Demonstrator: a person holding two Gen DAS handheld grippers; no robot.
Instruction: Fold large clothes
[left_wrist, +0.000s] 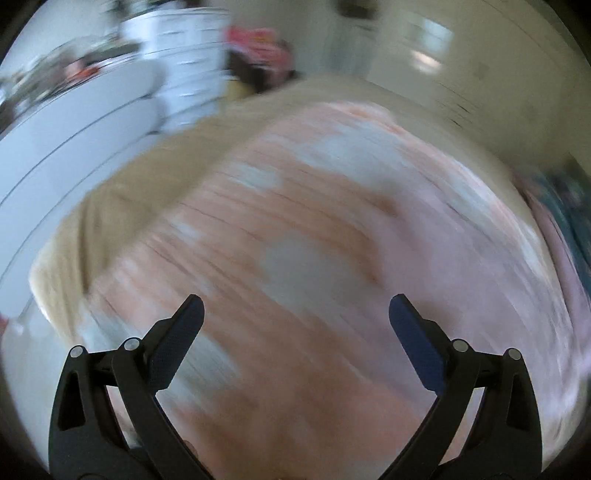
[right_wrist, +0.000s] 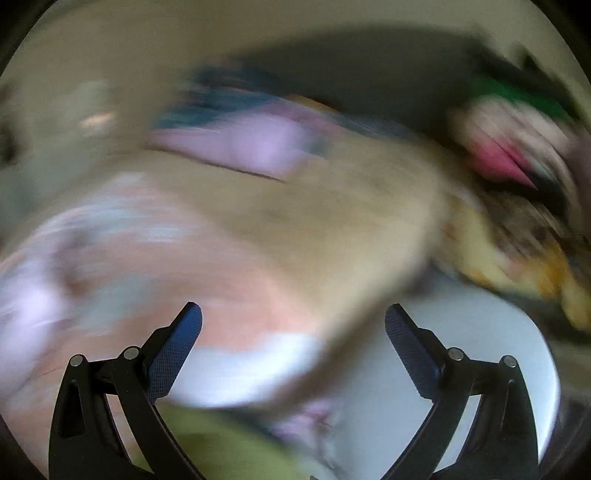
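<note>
Both views are blurred by motion. A large pink and peach patterned cloth (left_wrist: 314, 229) with pale patches lies spread over a tan surface (left_wrist: 147, 184). My left gripper (left_wrist: 295, 310) is open and empty above the cloth. In the right wrist view the same pink cloth (right_wrist: 147, 258) lies at the left on the tan surface (right_wrist: 332, 229). My right gripper (right_wrist: 293, 317) is open and empty above the cloth's edge.
A white table (right_wrist: 480, 350) shows under the right gripper. A pile of mixed clothes (right_wrist: 517, 184) lies at the right, a lilac and teal item (right_wrist: 251, 144) farther back, a green cloth (right_wrist: 221, 450) near the bottom. White furniture (left_wrist: 74, 140) stands at the left.
</note>
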